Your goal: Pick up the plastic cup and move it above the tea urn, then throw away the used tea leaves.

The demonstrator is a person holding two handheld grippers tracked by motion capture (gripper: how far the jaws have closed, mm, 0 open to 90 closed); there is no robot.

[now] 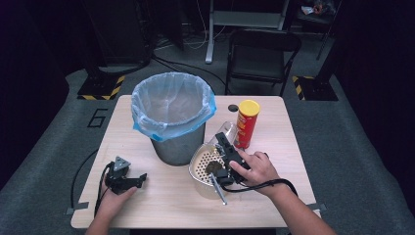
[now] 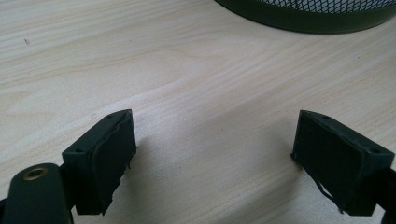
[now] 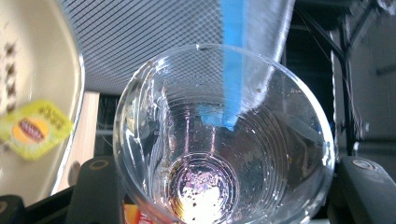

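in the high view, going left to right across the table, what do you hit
left tool → lined trash bin → perforated metal basket → right tool, holding a clear plastic cup → red chip can with a yellow lid

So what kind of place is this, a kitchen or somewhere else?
Probably a lab or studio set up for recording, not a kitchen. A small wooden table stands alone on grey carpet, the number 6 is marked on the floor beside it, and yellow-black hazard tape sits at equipment stand bases behind.
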